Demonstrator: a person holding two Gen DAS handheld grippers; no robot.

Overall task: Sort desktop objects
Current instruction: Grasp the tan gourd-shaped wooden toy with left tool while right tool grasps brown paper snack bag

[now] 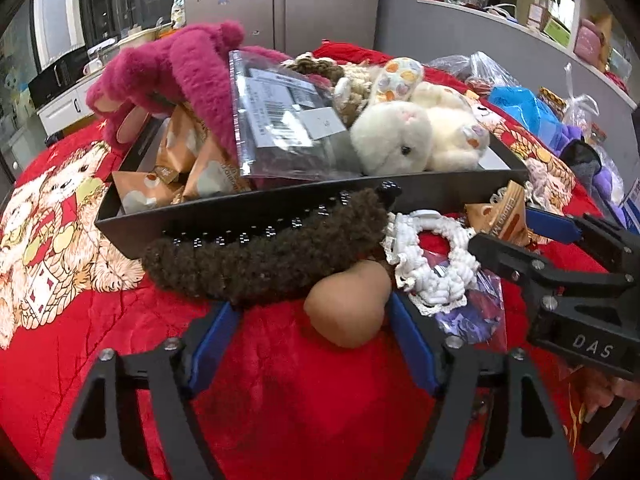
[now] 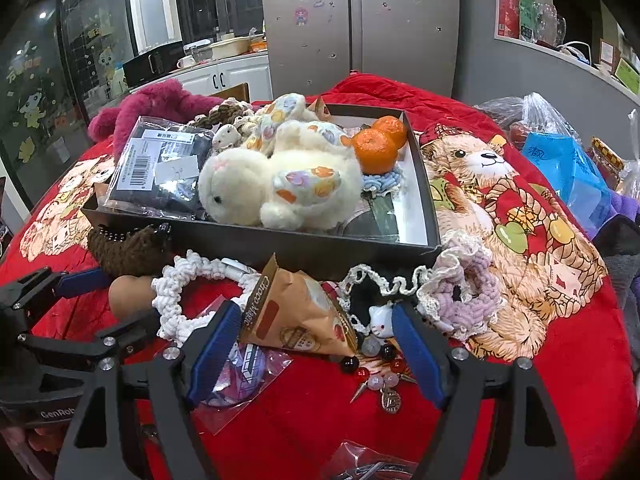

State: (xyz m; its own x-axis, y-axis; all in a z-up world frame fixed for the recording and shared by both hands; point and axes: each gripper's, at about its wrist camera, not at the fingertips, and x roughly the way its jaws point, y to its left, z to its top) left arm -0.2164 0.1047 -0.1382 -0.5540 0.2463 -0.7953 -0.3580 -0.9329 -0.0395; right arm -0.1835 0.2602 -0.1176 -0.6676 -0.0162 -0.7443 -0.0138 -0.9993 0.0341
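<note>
A black tray point(image 1: 256, 216) point(image 2: 312, 250) on the red blanket holds a white plush rabbit point(image 1: 416, 136) point(image 2: 276, 184), a magenta plush point(image 1: 176, 72), a bagged dark item point(image 1: 288, 120), snack packs and two oranges point(image 2: 376, 144). My left gripper point(image 1: 312, 308) is open around a tan gourd point(image 1: 348, 304) point(image 2: 128, 288), just below a brown knitted hair clip point(image 1: 264, 256). My right gripper point(image 2: 312, 320) is open around an orange Choco snack pack point(image 2: 296, 312) point(image 1: 504, 216). A white woven ring point(image 1: 436, 256) point(image 2: 180, 292) lies between them.
In front of the tray lie a lilac lace scrunchie point(image 2: 464, 292), a black lace one with a cat charm point(image 2: 380, 316), loose beads point(image 2: 376, 364) and a plastic sleeve point(image 2: 240, 376). A blue bag point(image 2: 572, 176) and clear bags sit at the right.
</note>
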